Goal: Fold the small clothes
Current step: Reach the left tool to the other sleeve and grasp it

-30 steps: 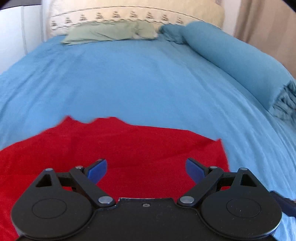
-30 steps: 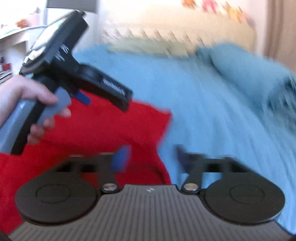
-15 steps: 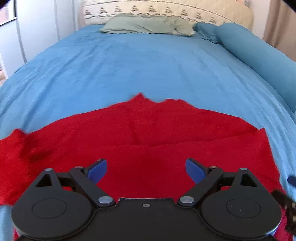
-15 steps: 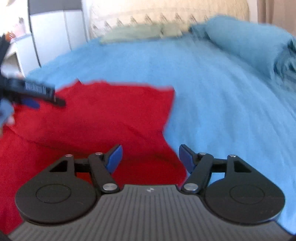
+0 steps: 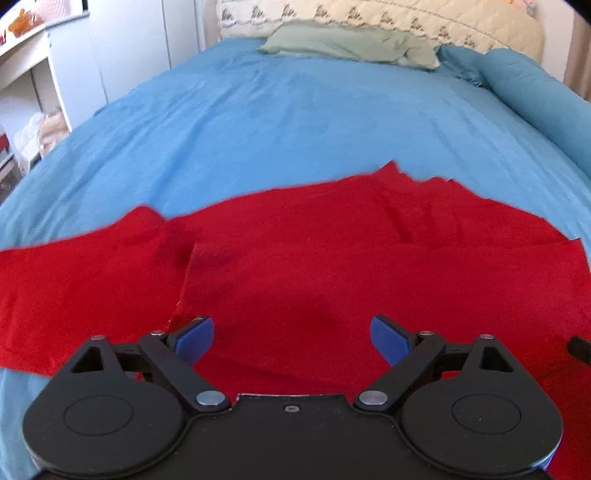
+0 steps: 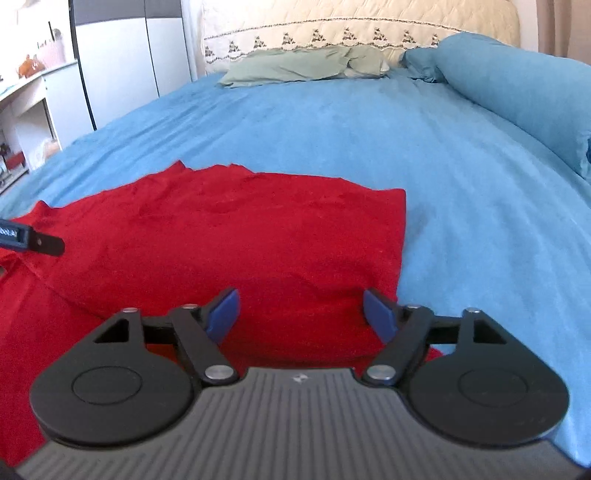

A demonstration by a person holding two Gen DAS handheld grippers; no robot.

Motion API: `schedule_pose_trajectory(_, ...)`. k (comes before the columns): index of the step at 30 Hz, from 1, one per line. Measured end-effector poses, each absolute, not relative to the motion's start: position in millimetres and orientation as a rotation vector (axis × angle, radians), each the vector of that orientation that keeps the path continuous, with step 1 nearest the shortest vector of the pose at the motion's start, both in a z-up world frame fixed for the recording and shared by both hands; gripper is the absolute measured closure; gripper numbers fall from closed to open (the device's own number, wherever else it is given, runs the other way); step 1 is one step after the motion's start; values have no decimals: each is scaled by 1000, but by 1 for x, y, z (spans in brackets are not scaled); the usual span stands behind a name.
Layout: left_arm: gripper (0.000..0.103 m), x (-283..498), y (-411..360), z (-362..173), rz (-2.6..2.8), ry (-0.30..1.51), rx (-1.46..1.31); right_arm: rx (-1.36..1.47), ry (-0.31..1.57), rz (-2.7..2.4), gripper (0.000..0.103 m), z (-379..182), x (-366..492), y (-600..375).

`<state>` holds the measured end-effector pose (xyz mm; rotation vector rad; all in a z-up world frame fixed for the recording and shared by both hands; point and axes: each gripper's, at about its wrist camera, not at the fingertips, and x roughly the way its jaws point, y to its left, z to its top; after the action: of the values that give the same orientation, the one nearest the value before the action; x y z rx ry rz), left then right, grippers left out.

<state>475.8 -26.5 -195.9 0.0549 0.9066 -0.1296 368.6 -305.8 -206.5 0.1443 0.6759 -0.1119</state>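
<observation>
A red garment (image 5: 295, 258) lies spread on the blue bed cover (image 5: 295, 122), with a folded layer on top whose left edge runs down toward the left finger. My left gripper (image 5: 291, 341) hovers over its near part, open, nothing between its blue pads. In the right wrist view the same red garment (image 6: 229, 236) fills the left half, its straight right edge ending near the right finger. My right gripper (image 6: 301, 314) is over the garment's near right corner; its jaws are opening and hold nothing. The tip of the left gripper (image 6: 33, 242) shows at the left edge.
A green pillow (image 6: 303, 66) and a cream quilted headboard (image 6: 351, 33) are at the far end. A rolled blue blanket (image 6: 517, 92) lies along the right side. White cupboards and a shelf (image 5: 33, 85) stand left of the bed.
The left gripper has swung leftward, so the garment's left sleeve part and the shelf came into view. The right gripper's jaws have widened and the left gripper has slid out to its frame's left edge.
</observation>
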Motion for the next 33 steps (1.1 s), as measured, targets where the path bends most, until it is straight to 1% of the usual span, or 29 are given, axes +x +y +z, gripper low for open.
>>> schedule_pose_trajectory(2, 8, 480, -21, -207, -133, 946, 39, 147, 714, -116, 2, -217, 369, -306)
schedule_pose_trajectory(4, 4, 479, -19, -210, -155, 933, 38, 132, 713, -121, 0, -218, 369, -299)
schedule_pose_trajectory(5, 4, 479, -19, -210, -162, 936, 42, 117, 723, -119, 0, -217, 370, -294)
schedule_pose_trajectory(8, 4, 474, -12, -198, -176, 926, 13, 88, 756, -126, 0, -206, 376, -285)
schedule_pose_trajectory(10, 4, 464, 4, -181, -165, 899, -45, 82, 739, -104, 0, -190, 378, -276)
schedule_pose_trajectory(13, 3, 450, 46, -156, -105, 857, -130, 83, 730, -53, 0, -167, 381, -257)
schedule_pose_trajectory(16, 0, 440, 104, -143, -38, 842, -228, 81, 728, 8, 0, -144, 389, -225)
schedule_pose_trajectory(19, 0, 427, 167, -141, 56, 818, -298, 88, 745, 76, 0, -133, 399, -187)
schedule_pose_trajectory(22, 1, 415, 231, -146, 163, 796, -356, 96, 743, 110, 0, -134, 406, -152)
schedule_pose_trajectory(26, 9, 411, 301, -152, 275, 782, -427, 94, 761, 87, 0, -144, 418, -106)
schedule_pose_trajectory(28, 16, 412, 335, -158, 318, 764, -488, 96, 766, 75, 0, -147, 419, -85)
schedule_pose_trajectory(29, 18, 416, 346, -159, 327, 756, -518, 96, 768, 65, 0, -148, 420, -73)
schedule_pose_trajectory(30, 22, 418, 356, -163, 333, 749, -547, 96, 772, 55, 0, -149, 421, -64)
schedule_pose_trajectory(31, 30, 422, 368, -167, 340, 742, -570, 96, 778, 49, 0, -149, 422, -58)
schedule_pose_trajectory(32, 34, 426, 376, -170, 346, 743, -585, 97, 784, 39, 0, -151, 423, -50)
schedule_pose_trajectory(33, 42, 432, 384, -174, 352, 746, -602, 100, 787, 27, 0, -153, 424, -42)
